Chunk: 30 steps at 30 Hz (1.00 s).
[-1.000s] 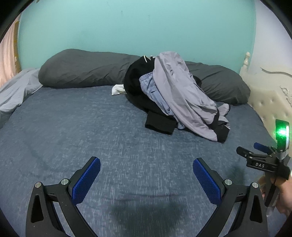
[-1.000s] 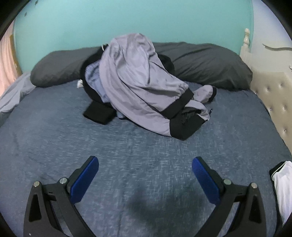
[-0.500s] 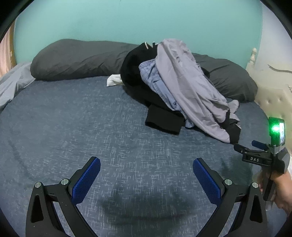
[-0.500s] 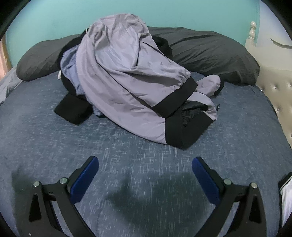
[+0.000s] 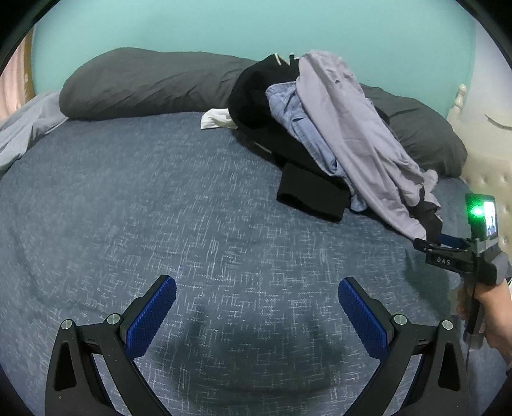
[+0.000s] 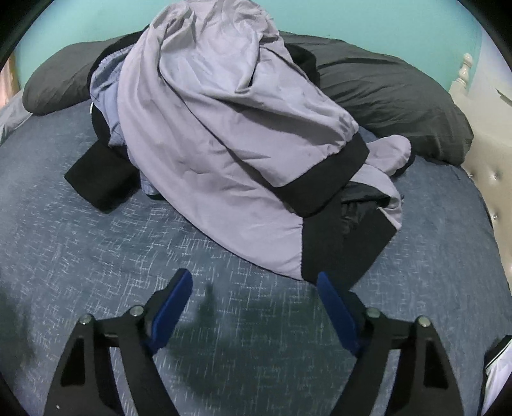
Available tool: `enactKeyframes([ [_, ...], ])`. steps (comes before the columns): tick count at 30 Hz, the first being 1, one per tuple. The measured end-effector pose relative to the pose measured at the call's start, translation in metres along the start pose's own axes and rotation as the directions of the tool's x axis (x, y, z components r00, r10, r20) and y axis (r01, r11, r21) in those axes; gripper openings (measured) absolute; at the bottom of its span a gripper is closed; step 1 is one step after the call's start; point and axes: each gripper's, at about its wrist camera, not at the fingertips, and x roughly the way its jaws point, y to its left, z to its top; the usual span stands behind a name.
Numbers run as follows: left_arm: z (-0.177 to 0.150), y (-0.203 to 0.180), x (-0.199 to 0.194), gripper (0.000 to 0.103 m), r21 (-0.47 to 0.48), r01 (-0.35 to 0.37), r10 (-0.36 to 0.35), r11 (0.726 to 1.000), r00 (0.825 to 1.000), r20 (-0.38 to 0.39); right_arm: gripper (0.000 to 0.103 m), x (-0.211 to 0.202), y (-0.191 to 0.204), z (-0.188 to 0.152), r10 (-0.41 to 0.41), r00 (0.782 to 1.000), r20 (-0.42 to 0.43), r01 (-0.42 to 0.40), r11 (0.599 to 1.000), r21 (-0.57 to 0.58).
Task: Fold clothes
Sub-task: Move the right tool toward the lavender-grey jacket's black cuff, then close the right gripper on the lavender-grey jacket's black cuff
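Lilac jacket (image 6: 204, 128) with black hems; pale-blue, perhaps checked shirt (image 5: 297, 124); flecked blue-grey bedspread (image 5: 128, 208); charcoal pillows (image 5: 144, 83).

Dim overhead light; soft shadows on bedspread (image 5: 128, 198); fisheye edge bending; slight motion blur.

I see a blue bed (image 5: 134, 204) under a mottled cover. A long dark grey pillow (image 5: 144, 86) lies along the teal wall (image 5: 224, 28) at its far side. A pale grey sheet (image 5: 22, 128) is bunched at the left. A cream tufted headboard (image 6: 489, 179) with a turned post (image 6: 465, 68) stands on my right.
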Motion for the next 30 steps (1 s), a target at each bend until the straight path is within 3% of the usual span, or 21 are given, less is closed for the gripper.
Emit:
enactKeyframes([
  [11,-0.004,0.005,0.0,0.103,-0.004,0.018,-0.018,1.0,1.0,-0.003,0.05,0.032,0.005,0.008,-0.007,1.0,-0.007,0.007,1.0,-0.03],
  [17,-0.005,0.004,-0.002,0.103,-0.004,0.026,-0.026,1.0,1.0,0.0,0.028,0.039,0.007,0.009,-0.026,1.0,-0.009,0.025,0.998,-0.058],
  [19,-0.005,0.004,-0.003,0.103,-0.008,0.03,-0.03,1.0,1.0,0.001,0.014,0.04,0.007,0.009,-0.017,1.0,-0.008,0.017,0.998,-0.066],
  [22,-0.004,0.005,-0.005,0.103,-0.013,0.034,-0.034,0.999,0.999,0.001,0.005,0.037,0.004,0.009,0.002,1.0,-0.003,-0.002,0.998,-0.059],
  [30,-0.003,0.007,-0.019,0.103,-0.032,0.042,-0.042,0.999,0.999,0.012,0.001,0.003,-0.001,0.008,0.046,0.997,0.063,-0.042,0.997,-0.058],
])
